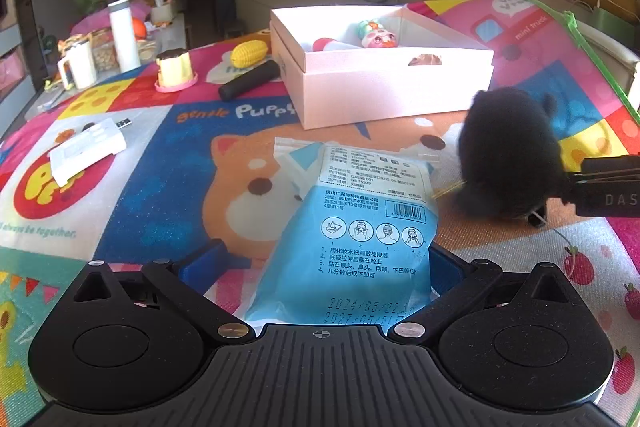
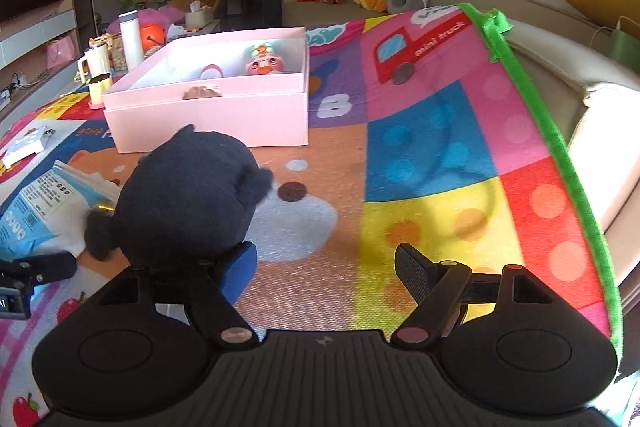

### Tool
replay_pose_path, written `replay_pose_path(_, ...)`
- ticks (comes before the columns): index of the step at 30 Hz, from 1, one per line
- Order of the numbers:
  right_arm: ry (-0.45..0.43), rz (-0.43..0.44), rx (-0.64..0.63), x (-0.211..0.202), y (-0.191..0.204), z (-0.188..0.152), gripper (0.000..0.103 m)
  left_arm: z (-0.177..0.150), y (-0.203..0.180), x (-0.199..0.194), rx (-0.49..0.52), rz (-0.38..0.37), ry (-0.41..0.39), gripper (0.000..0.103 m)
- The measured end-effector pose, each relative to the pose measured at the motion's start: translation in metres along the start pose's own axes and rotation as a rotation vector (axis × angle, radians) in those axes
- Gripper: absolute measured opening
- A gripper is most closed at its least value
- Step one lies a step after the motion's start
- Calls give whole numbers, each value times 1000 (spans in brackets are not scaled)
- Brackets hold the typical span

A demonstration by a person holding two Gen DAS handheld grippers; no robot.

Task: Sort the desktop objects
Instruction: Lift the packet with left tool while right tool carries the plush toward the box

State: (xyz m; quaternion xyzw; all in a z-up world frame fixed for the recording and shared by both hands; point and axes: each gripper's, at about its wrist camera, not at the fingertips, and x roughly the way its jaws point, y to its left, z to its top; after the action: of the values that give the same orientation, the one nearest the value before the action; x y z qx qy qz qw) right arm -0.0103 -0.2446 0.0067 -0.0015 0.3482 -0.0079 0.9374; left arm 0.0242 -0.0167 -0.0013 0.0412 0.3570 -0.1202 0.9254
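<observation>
left tool (image 1: 320,267) closed on a blue packet (image 1: 352,239) of cotton pads, the packet standing up between both blue fingers (image 1: 204,259), printed back facing the camera, top edge leaning toward the pink box (image 1: 384,83). in the right wrist view, same packet (image 2: 36,211) seen at the far left, its lower end touching or just above the play mat (image 2: 440,163); cannot tell which.

right tool (image 2: 324,267) spread wide, nothing between the fingers. black plush toy (image 2: 188,195) sitting on the mat just ahead of the left-hand finger (image 2: 240,271), pressed against or just beside it from outside the gap; not gripped. from the left wrist view, plush (image 1: 512,151) just right of the packet, with the right tool's body at the frame edge beside it.

pink box open, well beyond the packet and plush, holding a round pink-and-green doll toy (image 1: 376,33), a red-and-white item (image 1: 328,45) and a brownish thing (image 1: 424,59) peeking over the near wall.

left of the box on the mat: yellow corn toy (image 1: 248,53), black cylinder (image 1: 250,81) just in front of it, yellow cup on a pink base (image 1: 174,71). further left and nearer: white flat device (image 1: 88,151), a small usb stick (image 1: 124,123) by its corner. white bottle (image 1: 124,35) upright past the mat's far left edge.
</observation>
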Motion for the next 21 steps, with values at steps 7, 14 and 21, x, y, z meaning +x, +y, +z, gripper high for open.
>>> replay_pose_path(7,7,12,7,5,5,4,87,0,0,0,0,0,0,103)
replay_pose_path(14,-154,46,-37,-34,14,20,93,0,-1,0,0,1,-1,103)
replay_pose_path(21,-206,184,-126,-34,57,51,101,0,-1,0,-1,0,-1,103)
